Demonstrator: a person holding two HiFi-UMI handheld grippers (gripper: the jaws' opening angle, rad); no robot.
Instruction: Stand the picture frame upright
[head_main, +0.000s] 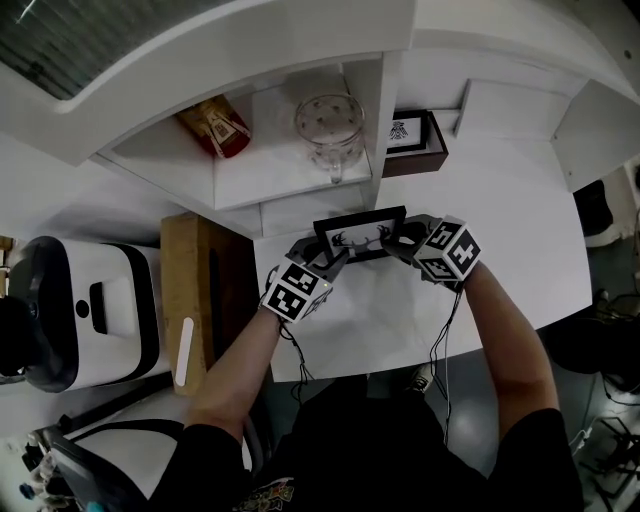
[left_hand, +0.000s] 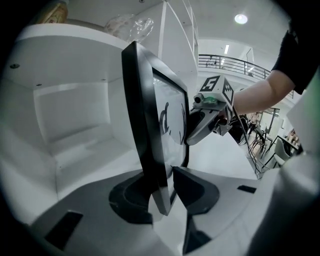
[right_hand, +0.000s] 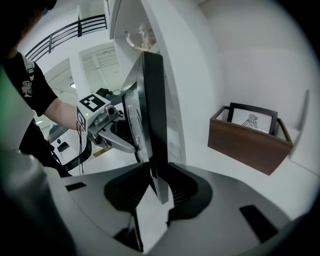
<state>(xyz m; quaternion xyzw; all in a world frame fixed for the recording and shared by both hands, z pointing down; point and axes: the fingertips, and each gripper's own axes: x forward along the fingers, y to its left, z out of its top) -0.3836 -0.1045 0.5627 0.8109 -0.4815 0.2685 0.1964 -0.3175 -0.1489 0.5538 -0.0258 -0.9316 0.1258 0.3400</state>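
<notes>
Right, left gripper (head_main: 322, 262) is clamped on the frame's (head_main: 360, 236) left end, and the right gripper (head_main: 402, 240) is clamped on its right end. Frame's upright between them at the white bench (head_main: 500, 230), print facing us. Behind sits a shelf (head_main: 270, 170) with a jar (head_main: 328, 128), and a brown box (head_main: 415, 152) alongside.

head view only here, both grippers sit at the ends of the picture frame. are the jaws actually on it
Observer: Yes for the left gripper. Its own view shows both jaws pressed against the picture frame, one on the front and one on the back.
Operator: and the right one
Observer: The right gripper clamps the opposite end the same way, with the frame's edge squeezed between its jaws.
Operator: is it leaning
Observer: Hardly. Seen edge-on in the right gripper view, it rises almost straight up from the jaws.
</notes>
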